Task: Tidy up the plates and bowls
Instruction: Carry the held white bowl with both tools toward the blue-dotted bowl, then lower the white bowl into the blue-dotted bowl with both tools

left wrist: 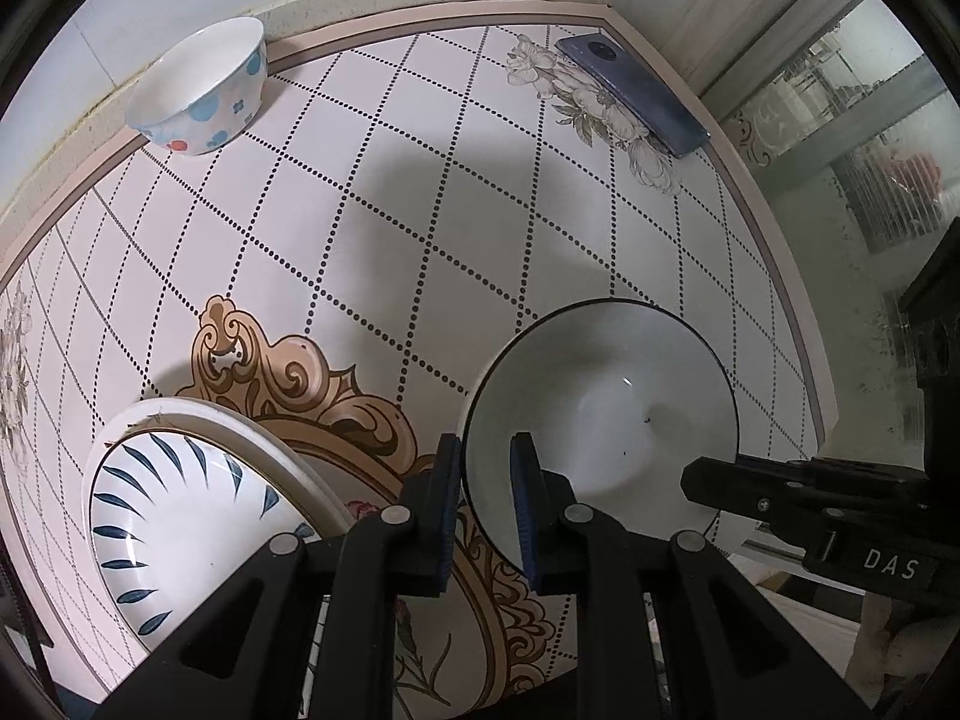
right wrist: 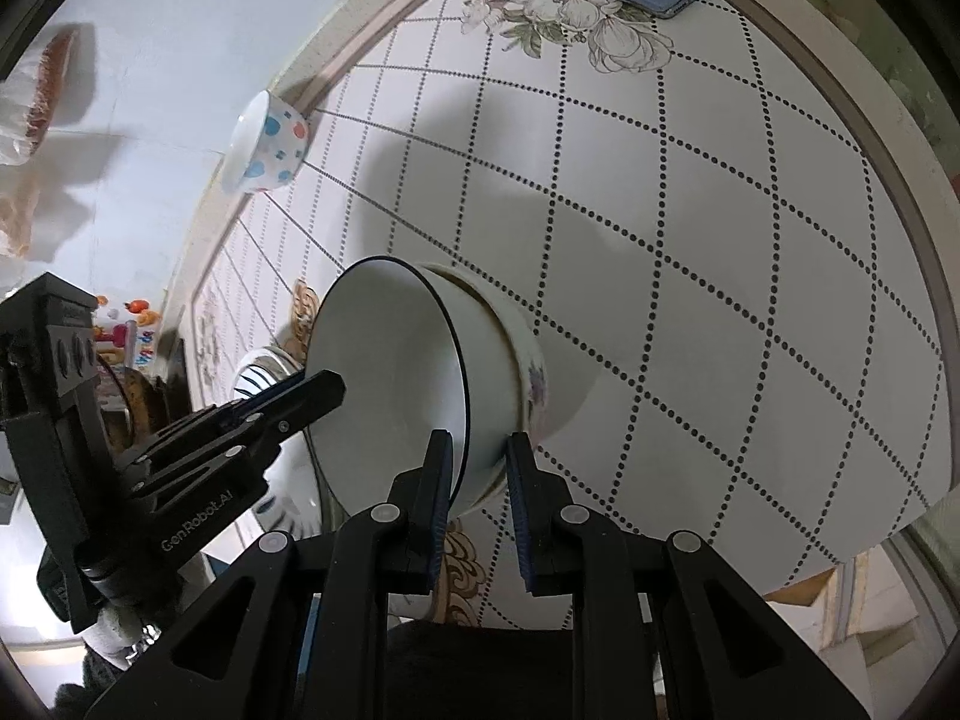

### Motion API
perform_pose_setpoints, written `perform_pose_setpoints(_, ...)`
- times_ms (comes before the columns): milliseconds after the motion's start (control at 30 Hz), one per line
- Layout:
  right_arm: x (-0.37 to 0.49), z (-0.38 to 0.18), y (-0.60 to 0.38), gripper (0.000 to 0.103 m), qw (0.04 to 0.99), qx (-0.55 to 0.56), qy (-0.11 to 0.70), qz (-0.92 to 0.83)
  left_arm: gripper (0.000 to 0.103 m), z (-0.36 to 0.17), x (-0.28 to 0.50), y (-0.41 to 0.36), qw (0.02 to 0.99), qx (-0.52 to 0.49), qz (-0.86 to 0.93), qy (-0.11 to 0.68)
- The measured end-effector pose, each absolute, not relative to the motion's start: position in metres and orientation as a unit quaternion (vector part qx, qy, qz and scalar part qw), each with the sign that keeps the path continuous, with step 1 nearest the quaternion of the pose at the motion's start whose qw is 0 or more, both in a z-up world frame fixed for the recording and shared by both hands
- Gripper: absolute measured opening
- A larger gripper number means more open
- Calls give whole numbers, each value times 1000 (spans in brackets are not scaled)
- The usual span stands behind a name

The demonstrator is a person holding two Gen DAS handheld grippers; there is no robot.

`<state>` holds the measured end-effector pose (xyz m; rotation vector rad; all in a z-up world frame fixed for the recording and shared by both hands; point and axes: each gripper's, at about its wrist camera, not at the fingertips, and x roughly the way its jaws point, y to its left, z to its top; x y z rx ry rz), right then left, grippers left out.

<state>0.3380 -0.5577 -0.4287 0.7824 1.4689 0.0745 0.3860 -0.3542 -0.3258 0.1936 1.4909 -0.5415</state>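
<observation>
Both grippers pinch the rim of the black-rimmed white bowl (left wrist: 600,420): the left gripper (left wrist: 486,468) on one side, the right gripper (right wrist: 477,462) on the opposite. This bowl sits nested in a floral bowl (right wrist: 528,372) on the patterned table (left wrist: 420,210). A blue-leaf plate (left wrist: 180,510) lies nearby, a dotted bowl (left wrist: 201,87) and phone (left wrist: 630,93) well apart.

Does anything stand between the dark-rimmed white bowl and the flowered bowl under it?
Nothing visible does. The dark-rimmed bowl sits directly in the mouth of the flowered bowl. The left gripper and the right gripper are shut on opposite sides of its rim.
</observation>
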Motion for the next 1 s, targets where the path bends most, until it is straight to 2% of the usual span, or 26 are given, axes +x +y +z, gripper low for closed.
perform_pose_setpoints(200,342,-428,-562,21,656,359,663,40,15,-320,389,-349,696,74,-244,671)
perform_pose_setpoints(367,353,-405,-575,21,664,361,654,40,16,-286,413,-330,720,32,-232,653)
perform_pose_setpoints(433,365,-392,-581,27,671,366,644,42,21,-274,430,-320,732,7,-219,645)
perform_pose_setpoints(467,373,-385,-583,36,675,368,638,45,24,-269,442,-313,737,-8,-210,642)
perform_pose_setpoints(500,387,-377,-584,44,682,369,629,52,24,-266,455,-305,743,-24,-199,639)
perform_pose_setpoints(567,408,-369,-581,50,692,369,617,65,24,-266,482,-291,747,-46,-176,639)
perform_pose_setpoints(800,530,-378,-541,51,712,354,594,119,24,-298,571,-225,734,-144,-78,660)
perform_pose_setpoints(1000,620,-410,-503,51,715,333,600,131,24,-327,626,-204,727,-156,-35,668)
